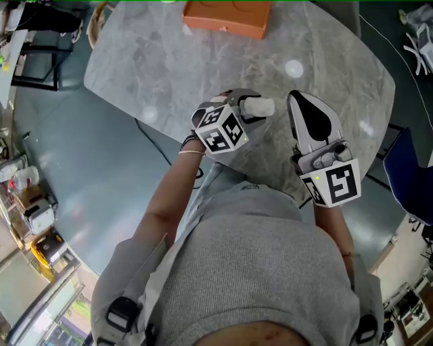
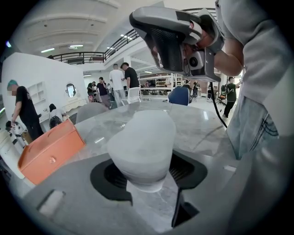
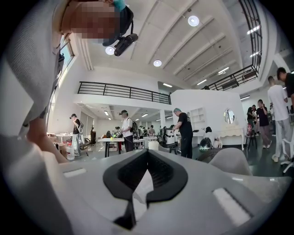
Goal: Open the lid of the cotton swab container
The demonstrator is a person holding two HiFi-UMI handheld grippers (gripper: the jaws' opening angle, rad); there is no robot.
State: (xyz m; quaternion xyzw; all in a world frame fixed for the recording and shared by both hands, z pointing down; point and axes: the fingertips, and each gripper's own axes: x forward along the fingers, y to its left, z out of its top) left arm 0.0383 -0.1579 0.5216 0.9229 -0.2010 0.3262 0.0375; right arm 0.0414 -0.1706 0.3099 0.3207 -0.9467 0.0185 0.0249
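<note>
The cotton swab container, a pale, cloudy tub, is clamped between the jaws of my left gripper. In the left gripper view both dark pads press on its sides. Its long axis runs out along the jaws. In the head view it lies nearly sideways across the picture, with its free end toward my right gripper. I cannot make out where the lid meets the body. The container hangs over the near part of the grey marbled table, and in the left gripper view the stone shows under its rounded near end.

My left gripper tilts downward across my body, with its marker cube nearest me. My left forearm comes up from the lower left, the wrist bent inward behind the cube.

My right gripper sits just beside the container's free end, apart from it, lying level and pointing away from me over the table. Its jaws are together with nothing between them. Its own marker cube is close to my chest, and the right forearm is drawn in against my side.

An orange box rests at the table's far edge, well apart from both tools.
</note>
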